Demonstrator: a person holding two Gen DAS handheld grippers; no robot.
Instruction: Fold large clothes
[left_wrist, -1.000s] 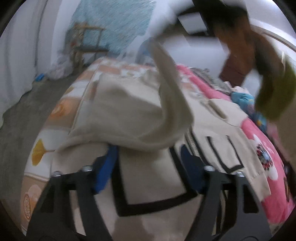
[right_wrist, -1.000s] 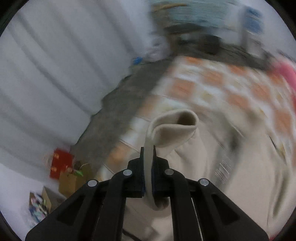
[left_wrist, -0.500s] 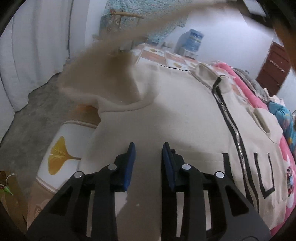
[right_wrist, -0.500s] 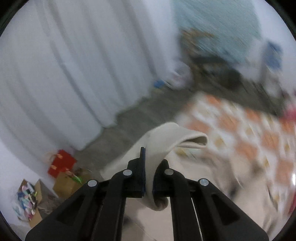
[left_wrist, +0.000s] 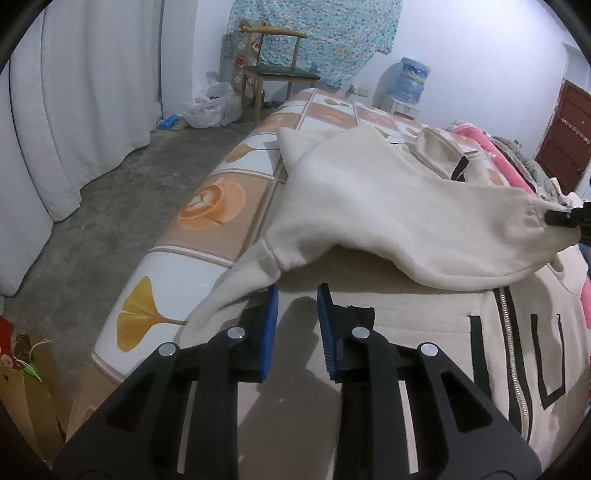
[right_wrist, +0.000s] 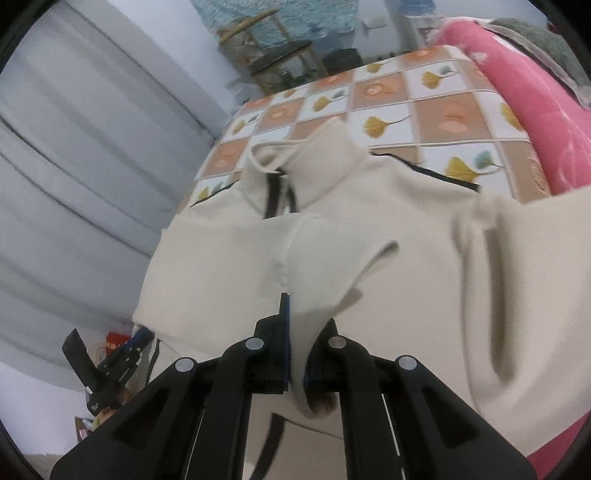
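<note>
A cream zip jacket (left_wrist: 406, 369) with black trim lies face up on the bed, its collar (right_wrist: 295, 177) at the far end. One sleeve (left_wrist: 388, 206) is stretched across the chest towards the right. My right gripper (right_wrist: 295, 332) is shut on that sleeve's cuff (right_wrist: 325, 266); its tip (left_wrist: 565, 218) shows at the right edge of the left wrist view. My left gripper (left_wrist: 297, 301) hovers over the jacket's near side by the armpit, its jaws closing, with a narrow gap and no cloth pinched between the blue pads (left_wrist: 271, 306). It also appears low on the left in the right wrist view (right_wrist: 133, 345).
The bed sheet (left_wrist: 207, 206) has orange and white squares. A pink blanket (right_wrist: 535, 92) runs along the bed's right side. A grey floor (left_wrist: 110, 221), white curtain (left_wrist: 74, 110), wooden chair (left_wrist: 273, 74), water bottle (left_wrist: 413, 81) and cardboard box (left_wrist: 26, 387) lie left and behind.
My right gripper swung the sleeve from the left of the bed over the jacket's front. My left gripper's jaws narrowed, and the sleeve that hung over them is now drawn off to the right.
</note>
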